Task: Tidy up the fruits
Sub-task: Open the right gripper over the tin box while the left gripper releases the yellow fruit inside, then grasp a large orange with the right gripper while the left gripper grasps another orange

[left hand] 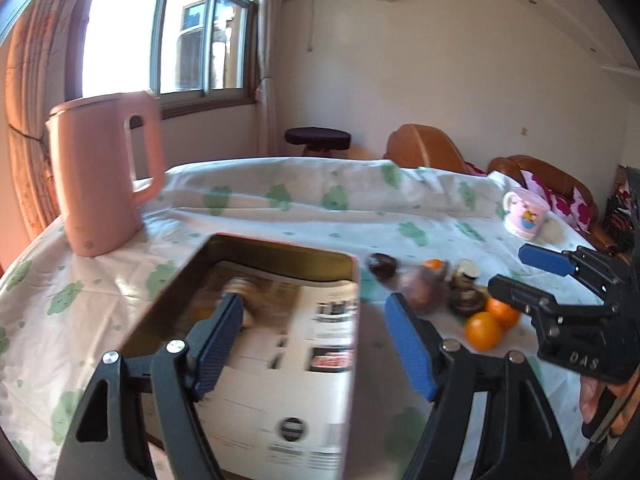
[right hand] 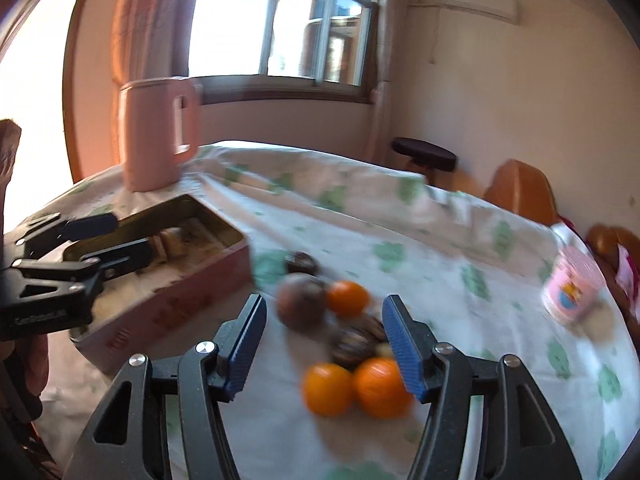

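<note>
Raised letters "DAS" stand on the black plastic body of the right gripper [left hand: 532,276], seen from the left wrist camera. Small white lettering runs along the black body of the left gripper [right hand: 124,240] in the right wrist view, too blurred to read. Printed panels and a round emblem cover the white side of the rectangular box [left hand: 280,380]; motion blur leaves none of it legible.
</note>
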### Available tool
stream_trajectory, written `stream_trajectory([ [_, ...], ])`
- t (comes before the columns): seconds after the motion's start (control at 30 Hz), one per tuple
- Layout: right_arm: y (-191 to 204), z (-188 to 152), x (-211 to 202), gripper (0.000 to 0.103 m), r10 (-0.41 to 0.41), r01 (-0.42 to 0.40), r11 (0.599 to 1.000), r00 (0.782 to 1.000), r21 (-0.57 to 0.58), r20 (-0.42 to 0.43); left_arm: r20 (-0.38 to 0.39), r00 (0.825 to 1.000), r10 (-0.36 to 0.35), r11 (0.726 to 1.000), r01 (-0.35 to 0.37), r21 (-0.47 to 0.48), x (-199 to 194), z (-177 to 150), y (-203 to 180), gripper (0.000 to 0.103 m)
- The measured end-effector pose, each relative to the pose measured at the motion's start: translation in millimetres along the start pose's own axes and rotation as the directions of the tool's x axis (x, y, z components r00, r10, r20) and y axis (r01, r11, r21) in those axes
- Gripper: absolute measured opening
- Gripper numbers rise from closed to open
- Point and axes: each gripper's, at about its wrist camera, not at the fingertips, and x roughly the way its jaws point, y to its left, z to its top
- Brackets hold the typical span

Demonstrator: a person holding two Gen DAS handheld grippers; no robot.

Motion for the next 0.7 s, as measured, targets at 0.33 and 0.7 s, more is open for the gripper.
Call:
stream_trajectory([
  [0.33,-48.1,-27.2,11.9,0.067,0.018,-0.005,0.987,0.997,0.161,-0.08,-0.065,0.997,-0.034,0.995,0.039,0.086,28.2,-10.2,-67.0,0.076],
  [0.7,-53.5,-38.5,35.1,0.067,0.06,-0.029,0.98,0.986,0.196,-0.157,-0.084,0.995,-0.045,0.993,0.053,0.101,35.6,-10.8,-82.2,0.076],
])
